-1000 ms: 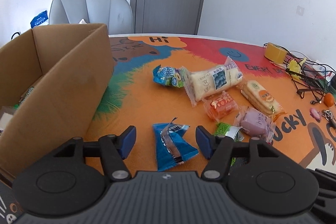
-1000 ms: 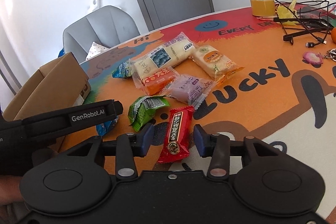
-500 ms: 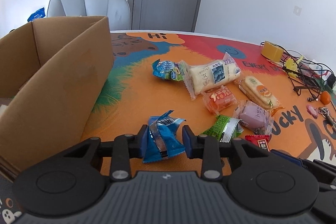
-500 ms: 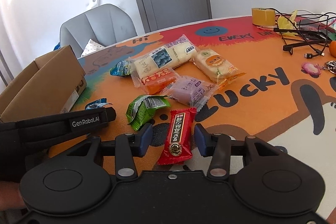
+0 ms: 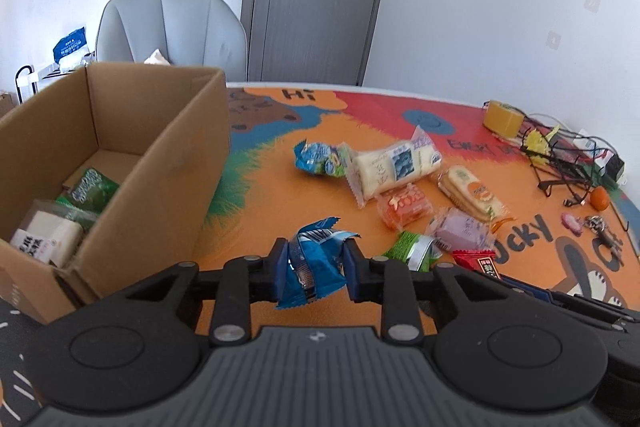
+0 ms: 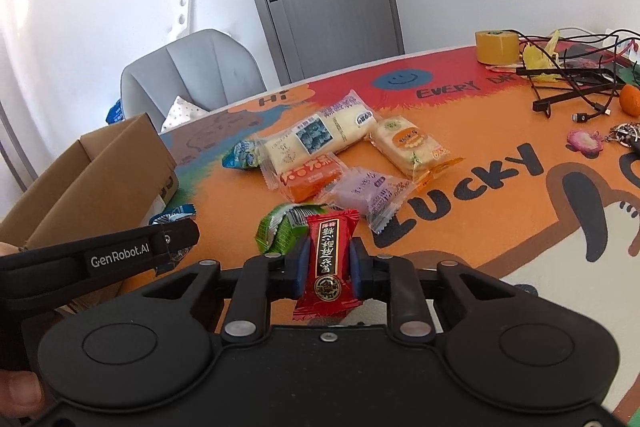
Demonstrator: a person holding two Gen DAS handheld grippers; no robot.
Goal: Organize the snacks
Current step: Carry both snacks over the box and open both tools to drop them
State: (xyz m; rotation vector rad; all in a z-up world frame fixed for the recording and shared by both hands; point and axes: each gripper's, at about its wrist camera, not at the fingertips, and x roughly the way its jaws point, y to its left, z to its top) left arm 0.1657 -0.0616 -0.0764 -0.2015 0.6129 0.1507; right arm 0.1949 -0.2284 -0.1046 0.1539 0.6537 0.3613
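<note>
Left gripper [image 5: 311,270]: closed narrow on a crinkled blue foil snack packet [image 5: 310,273], both blue pads pressed to its sides; the packet is held just right of the open brown cardboard box [image 5: 172,163].
Right gripper [image 6: 328,265]: closed narrow on a red rectangular candy wrapper with black and gold lettering [image 6: 328,263], held upright between the pads, well right of the box.
Box contents: a white wrapped block [image 5: 44,241] and a green packet [image 5: 90,189] lie on the box floor; whether there is more in it cannot be told.
Loose snacks, all right of the box on the orange cartoon-print table mat [image 6: 500,227]: crumpled green foil packet [image 6: 280,231] nearest; then an orange packet [image 6: 312,179] and a pale purple packet [image 6: 368,193]; a long cream bread packet [image 6: 320,139] and a blue-green packet [image 6: 242,157] farther back; a cream-and-orange cake packet [image 6: 408,147] farthest right.
Packing of loose snacks: close together, several touching or overlapping at the edges.
</note>
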